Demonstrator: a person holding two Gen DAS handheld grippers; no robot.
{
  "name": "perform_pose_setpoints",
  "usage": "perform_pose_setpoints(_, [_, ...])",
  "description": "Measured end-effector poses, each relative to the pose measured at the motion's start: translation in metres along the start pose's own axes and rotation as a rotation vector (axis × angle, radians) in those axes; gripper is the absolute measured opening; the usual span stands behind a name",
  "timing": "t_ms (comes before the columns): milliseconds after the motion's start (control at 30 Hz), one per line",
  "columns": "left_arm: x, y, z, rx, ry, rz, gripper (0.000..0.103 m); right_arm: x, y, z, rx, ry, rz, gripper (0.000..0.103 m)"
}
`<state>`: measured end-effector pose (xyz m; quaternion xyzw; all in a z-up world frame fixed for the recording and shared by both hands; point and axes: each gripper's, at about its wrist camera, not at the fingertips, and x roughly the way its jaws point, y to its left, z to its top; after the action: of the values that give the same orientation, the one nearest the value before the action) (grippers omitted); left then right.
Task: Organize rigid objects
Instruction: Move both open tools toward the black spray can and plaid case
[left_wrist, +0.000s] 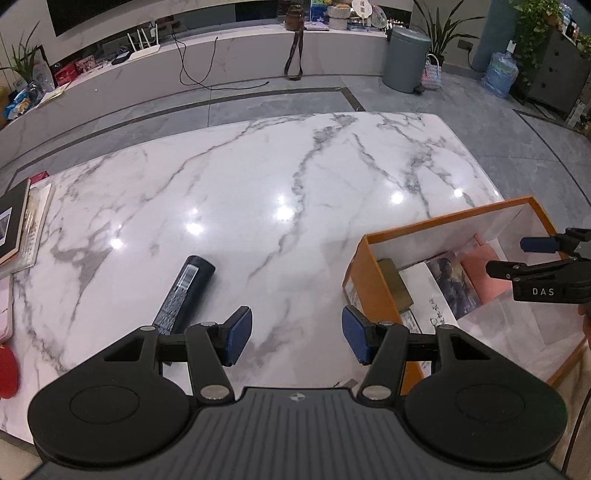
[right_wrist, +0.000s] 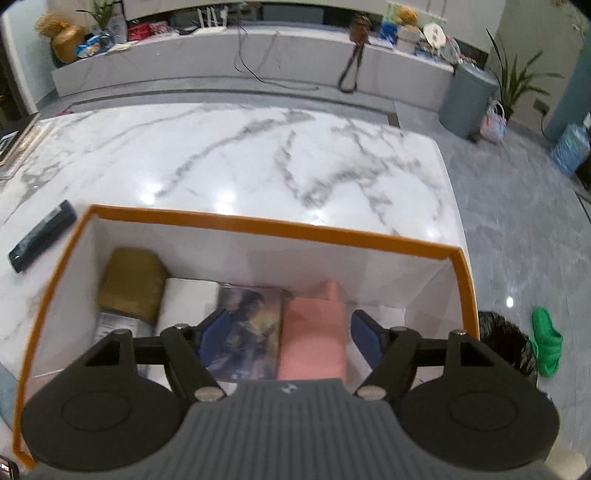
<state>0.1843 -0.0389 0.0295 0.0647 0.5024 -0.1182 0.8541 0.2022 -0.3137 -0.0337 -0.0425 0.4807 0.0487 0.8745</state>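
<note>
An orange-rimmed box (left_wrist: 369, 273) (right_wrist: 258, 223) stands on the marble table (left_wrist: 258, 184) at the right. Inside lie an olive block (right_wrist: 133, 284), a white item (right_wrist: 188, 299), a dark picture book (right_wrist: 247, 328) and a pink flat item (right_wrist: 314, 332). A dark slim box with a label (left_wrist: 184, 295) (right_wrist: 40, 236) lies on the table left of it. My left gripper (left_wrist: 297, 338) is open and empty above the table, between the dark box and the orange box. My right gripper (right_wrist: 286, 338) (left_wrist: 517, 256) is open and empty above the box's inside.
Books (left_wrist: 18, 229) and a red item (left_wrist: 7, 373) lie at the table's left edge. Beyond the table are a low marble ledge (left_wrist: 221, 55) with clutter, a grey bin (left_wrist: 406, 59) and plants. A black bin bag (right_wrist: 506, 343) and a green slipper (right_wrist: 546, 343) sit on the floor at right.
</note>
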Motion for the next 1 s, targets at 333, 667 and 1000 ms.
perform_pose_setpoints(333, [-0.017,0.01,-0.027,0.056,-0.053,0.014,0.066,-0.055,0.053,0.003,-0.14,-0.14,0.089,0.075])
perform_pose_setpoints(667, [-0.002,0.03,-0.061,0.124,-0.011,-0.003,0.066,-0.053,0.158,-0.001,-0.607,-0.083,0.204,0.076])
perform_pose_setpoints(1000, [0.018,0.058,-0.084,0.138,0.039,-0.008,0.066,-0.011,0.226,-0.012,-0.947,0.116,0.231,0.079])
